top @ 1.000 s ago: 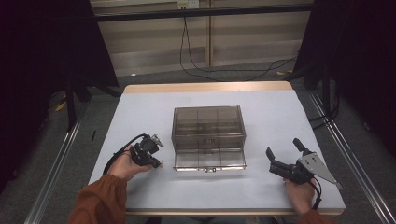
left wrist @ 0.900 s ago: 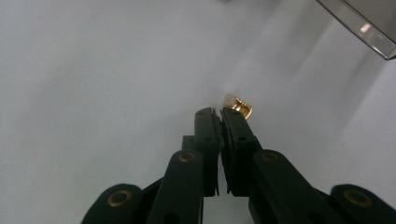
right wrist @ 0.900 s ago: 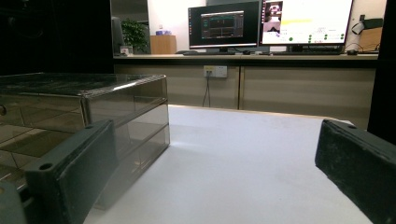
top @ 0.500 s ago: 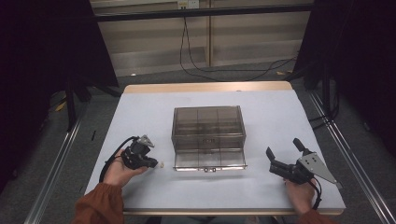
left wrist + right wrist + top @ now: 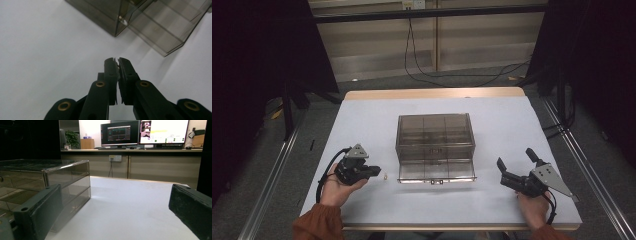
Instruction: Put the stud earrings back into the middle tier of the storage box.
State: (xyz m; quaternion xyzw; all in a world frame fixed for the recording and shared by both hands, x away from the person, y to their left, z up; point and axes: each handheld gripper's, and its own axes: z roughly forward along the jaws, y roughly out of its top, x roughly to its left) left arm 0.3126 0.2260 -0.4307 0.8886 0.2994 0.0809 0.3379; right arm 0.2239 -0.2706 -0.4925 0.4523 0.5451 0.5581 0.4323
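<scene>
A rust-orange sleeve (image 5: 314,223) is worn on the left arm. The left gripper (image 5: 371,171) is built of black parts — brass-coloured rivets (image 5: 100,84) are set into its jaw links — and topped by a grey three-cornered plate (image 5: 357,151). A black cable (image 5: 324,175) is looped from it. The right gripper (image 5: 518,165) is black too, with a grey plate (image 5: 549,177) carrying small screws.

We can read no text anywhere: the two monitors (image 5: 120,133) in the right gripper view show windows and lines too small and blurred to make out, and the box (image 5: 435,146) bears no legible label.
</scene>
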